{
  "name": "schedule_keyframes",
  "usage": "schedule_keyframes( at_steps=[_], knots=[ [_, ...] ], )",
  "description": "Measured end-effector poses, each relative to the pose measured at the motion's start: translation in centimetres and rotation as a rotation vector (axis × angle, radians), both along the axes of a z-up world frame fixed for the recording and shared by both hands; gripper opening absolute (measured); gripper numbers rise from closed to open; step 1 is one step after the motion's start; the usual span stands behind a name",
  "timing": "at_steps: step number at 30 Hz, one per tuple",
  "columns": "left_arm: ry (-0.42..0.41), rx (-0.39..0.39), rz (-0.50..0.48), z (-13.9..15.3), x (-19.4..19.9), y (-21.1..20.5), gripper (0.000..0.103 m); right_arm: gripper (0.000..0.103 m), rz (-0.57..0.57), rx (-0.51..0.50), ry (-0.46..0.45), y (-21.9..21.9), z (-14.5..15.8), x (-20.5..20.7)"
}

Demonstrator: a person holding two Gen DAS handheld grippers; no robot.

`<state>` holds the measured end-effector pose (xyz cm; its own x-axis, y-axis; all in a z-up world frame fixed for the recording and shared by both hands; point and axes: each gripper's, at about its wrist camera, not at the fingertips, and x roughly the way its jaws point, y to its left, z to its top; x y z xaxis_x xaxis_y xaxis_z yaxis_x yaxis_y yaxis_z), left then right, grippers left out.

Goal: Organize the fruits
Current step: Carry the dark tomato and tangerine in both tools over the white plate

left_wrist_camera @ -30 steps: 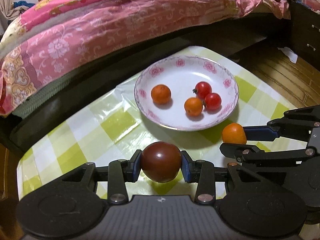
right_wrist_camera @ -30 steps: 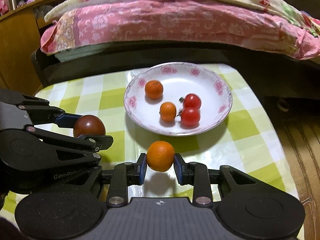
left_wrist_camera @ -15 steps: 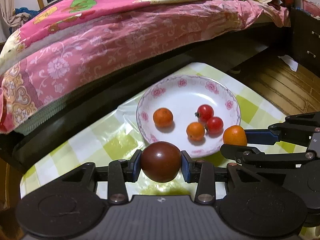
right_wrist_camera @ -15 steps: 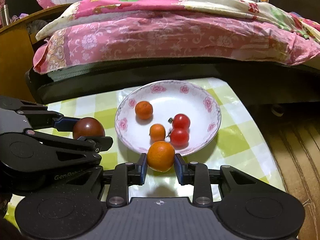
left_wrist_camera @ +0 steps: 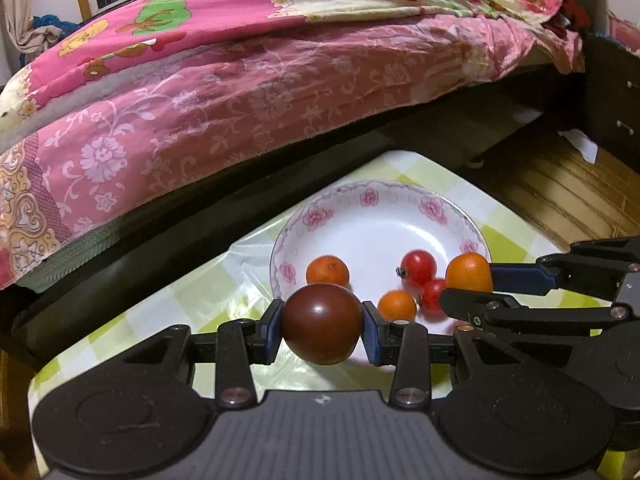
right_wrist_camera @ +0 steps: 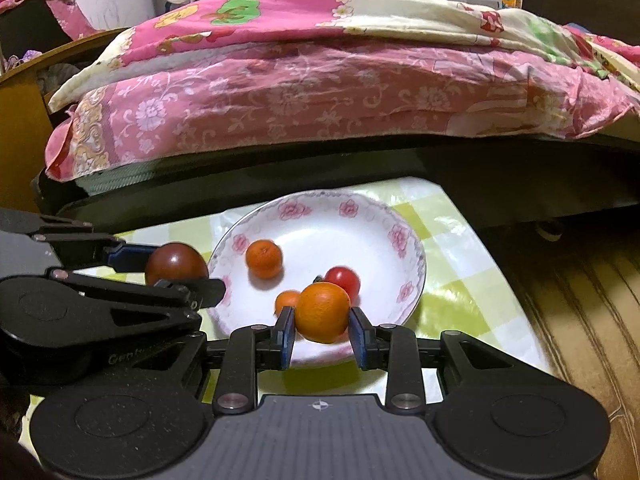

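Observation:
My left gripper [left_wrist_camera: 322, 330] is shut on a dark brown-red tomato [left_wrist_camera: 321, 323], held above the near left rim of the plate. The same tomato [right_wrist_camera: 176, 263] shows at the left of the right wrist view. My right gripper [right_wrist_camera: 322, 334] is shut on an orange [right_wrist_camera: 322, 312], hanging over the near part of the white floral plate [right_wrist_camera: 372, 236]. That orange [left_wrist_camera: 469, 273] also appears at the right of the left wrist view. Inside the plate [left_wrist_camera: 372, 224] lie two small oranges [left_wrist_camera: 327, 270] [left_wrist_camera: 397, 305] and two red cherry tomatoes [left_wrist_camera: 419, 267], partly hidden by the grippers.
The plate stands on a small table with a yellow-green checked cloth [right_wrist_camera: 452, 280]. Right behind it runs a dark bed frame [right_wrist_camera: 320, 176] with pink floral bedding [right_wrist_camera: 304, 92]. Wooden floor [right_wrist_camera: 580, 320] lies to the right, past the table's edge.
Both grippers have moved forward towards the plate with their fruit, so the plate now sits right behind the fingers. The held tomato and orange now overlap the plate's near rim.

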<state>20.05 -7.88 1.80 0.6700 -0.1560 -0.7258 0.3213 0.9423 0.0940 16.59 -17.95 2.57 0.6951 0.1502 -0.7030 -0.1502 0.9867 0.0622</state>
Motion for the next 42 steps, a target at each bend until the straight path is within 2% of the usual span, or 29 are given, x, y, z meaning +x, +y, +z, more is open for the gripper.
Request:
schedule_keyframes(
  at_steps=[7,16,23,35,42],
  knots=[
    [0.008,-0.029,-0.006,-1.1,1.9,0.2,0.047,0.027,-0.013,0.034,-0.003,-0.5,-0.6,1.6],
    [0.026,-0.066,-0.014,-2.9,3.9,0.0,0.047,0.027,-0.032,0.021,-0.006,-1.1,-2.3,3.2],
    [0.027,-0.049,-0.027,-3.4,4.5,0.1,0.047,0.027,-0.029,0.017,-0.045,-1.3,-2.6,3.7],
    [-0.018,-0.061,-0.073,-3.4,4.0,-0.4,0.047,0.027,-0.052,0.031,-0.07,-2.3,-2.9,5.5],
    [-0.057,-0.056,-0.116,-3.5,4.1,-1.2,0.047,0.027,-0.008,0.006,-0.086,-2.0,-3.0,7.2]
  ],
)
